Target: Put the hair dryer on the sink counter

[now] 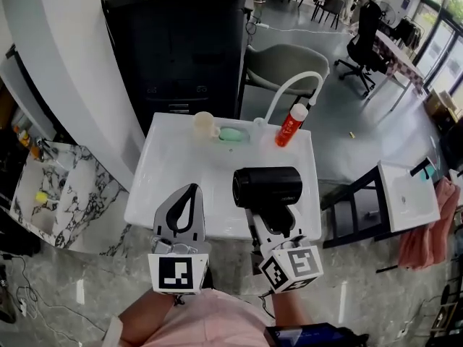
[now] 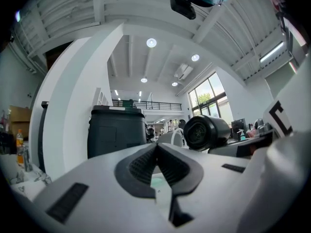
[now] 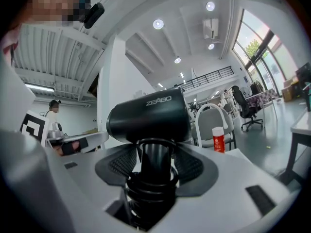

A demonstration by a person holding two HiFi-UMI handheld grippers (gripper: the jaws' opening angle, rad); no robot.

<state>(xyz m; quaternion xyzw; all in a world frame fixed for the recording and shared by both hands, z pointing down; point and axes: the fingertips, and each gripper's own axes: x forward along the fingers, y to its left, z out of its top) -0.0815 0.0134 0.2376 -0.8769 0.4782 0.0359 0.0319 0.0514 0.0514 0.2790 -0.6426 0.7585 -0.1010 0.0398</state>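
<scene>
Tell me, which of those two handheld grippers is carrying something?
The right gripper, shut on the black hair dryer; the left gripper is shut and empty.

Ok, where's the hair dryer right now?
In the head view the hair dryer is right of centre, held by its handle in the right hand-held gripper over the front of the white sink counter, with the red bottle behind it.

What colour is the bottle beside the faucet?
Mostly red, white at the top; the bottle shows best in the head view.
</scene>
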